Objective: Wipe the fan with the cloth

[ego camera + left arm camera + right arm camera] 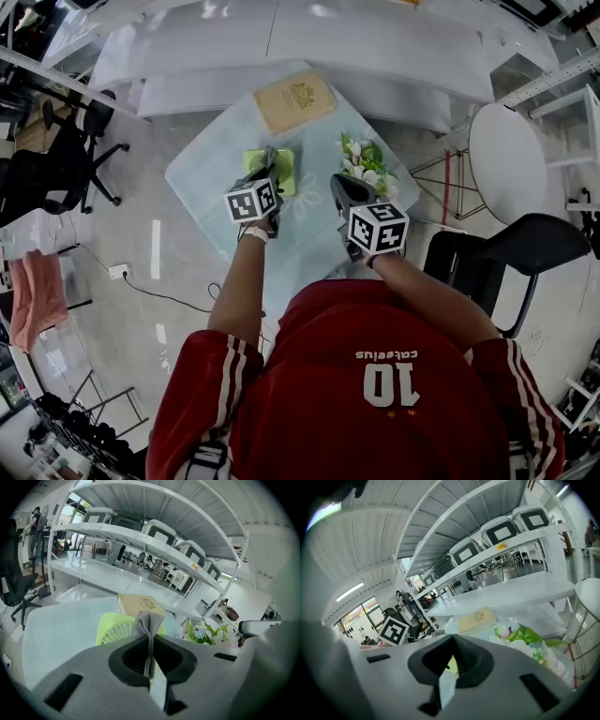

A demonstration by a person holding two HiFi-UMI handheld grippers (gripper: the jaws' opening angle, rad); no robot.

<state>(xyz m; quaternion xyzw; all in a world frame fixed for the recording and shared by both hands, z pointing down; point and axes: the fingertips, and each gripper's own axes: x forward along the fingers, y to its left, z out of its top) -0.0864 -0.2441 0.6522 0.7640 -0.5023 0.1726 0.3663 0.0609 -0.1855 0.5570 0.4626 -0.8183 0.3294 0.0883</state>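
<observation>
Now the cloth [149,619] is pinched in my left hand-held gripper [150,638], near the fan [115,631].
Right hand-held gripper [452,638] closed, empty; next I'd lower the cloth onto the grille.

We are seeing bright, even white light falling onto the table [211,183], with glare streaking the floor [155,248] left of it. Both gripper views are bending and darkening at their edges; the fan [115,630] on the table is showing crisp, the near foreground blurring.
</observation>
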